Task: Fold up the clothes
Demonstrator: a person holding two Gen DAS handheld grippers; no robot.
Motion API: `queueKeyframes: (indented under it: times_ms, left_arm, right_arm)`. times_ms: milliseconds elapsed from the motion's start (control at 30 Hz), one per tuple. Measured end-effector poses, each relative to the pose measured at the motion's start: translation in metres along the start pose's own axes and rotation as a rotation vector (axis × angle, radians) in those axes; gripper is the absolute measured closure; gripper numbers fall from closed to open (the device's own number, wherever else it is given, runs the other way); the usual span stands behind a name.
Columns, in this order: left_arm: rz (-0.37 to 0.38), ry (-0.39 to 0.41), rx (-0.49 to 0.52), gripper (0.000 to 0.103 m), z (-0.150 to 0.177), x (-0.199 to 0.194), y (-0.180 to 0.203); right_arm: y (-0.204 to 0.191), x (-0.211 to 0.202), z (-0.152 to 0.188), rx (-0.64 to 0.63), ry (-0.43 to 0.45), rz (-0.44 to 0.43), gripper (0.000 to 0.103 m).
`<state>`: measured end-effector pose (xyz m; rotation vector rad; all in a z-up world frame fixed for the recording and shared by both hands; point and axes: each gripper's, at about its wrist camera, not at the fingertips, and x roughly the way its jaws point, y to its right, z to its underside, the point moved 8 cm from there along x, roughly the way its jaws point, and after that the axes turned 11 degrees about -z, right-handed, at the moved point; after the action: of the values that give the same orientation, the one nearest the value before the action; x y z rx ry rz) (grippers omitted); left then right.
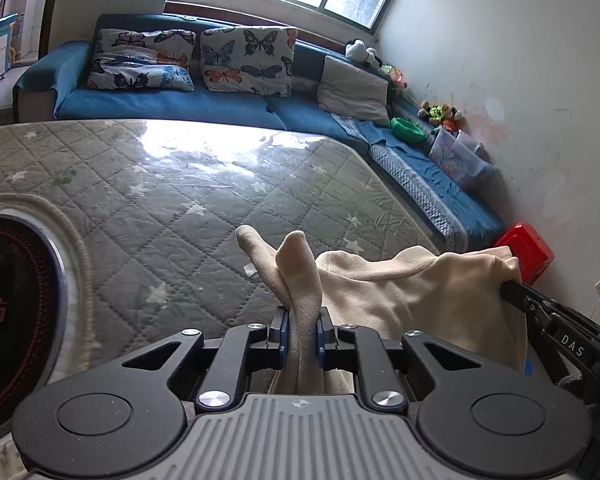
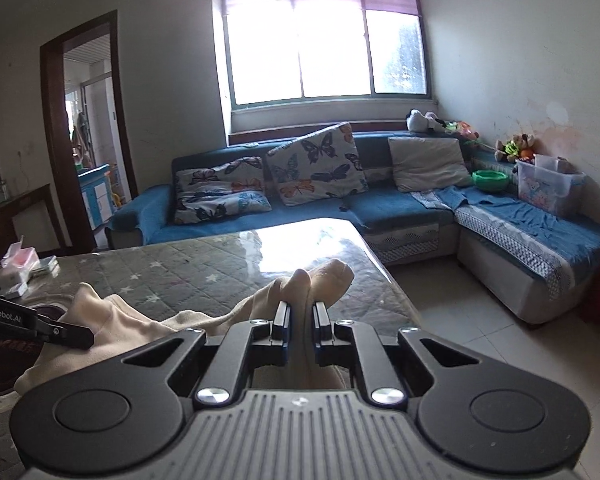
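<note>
Cream garment (image 1: 400, 292) hangs bunched between both tools above the quilted worktop (image 1: 160, 184), each clamped tight on a fold: the left tool (image 1: 301, 334) pinches one end, the right tool (image 2: 301, 330) the other. "DAS" reads on the right tool's side in the left view, "GenRobot.AI" on the left tool's in the right view.

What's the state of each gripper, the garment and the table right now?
left gripper: shut on the cream garment
right gripper: shut on the cream garment
cream garment: bunched, held up between both grippers, not yet folded
table: covered by a quilted star-print cloth under a clear sheet
</note>
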<state>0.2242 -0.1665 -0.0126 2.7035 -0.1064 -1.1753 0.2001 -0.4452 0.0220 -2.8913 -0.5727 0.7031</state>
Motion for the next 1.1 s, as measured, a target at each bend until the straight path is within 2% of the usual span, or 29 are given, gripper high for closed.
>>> queueKeyframes:
  times_ms: [467,1100]
  left_arm:
    - [-0.066,-0.026,0.079,0.088,0.011,0.029,0.012]
    - [-0.149,-0.015,0.161,0.086,0.02,0.048,0.017]
  right_arm:
    - [0.036,0.026,0.03,0.051,-0.061,0.06,0.093]
    - [0.046,0.033,0.046,0.062,-0.105,0.1,0.093]
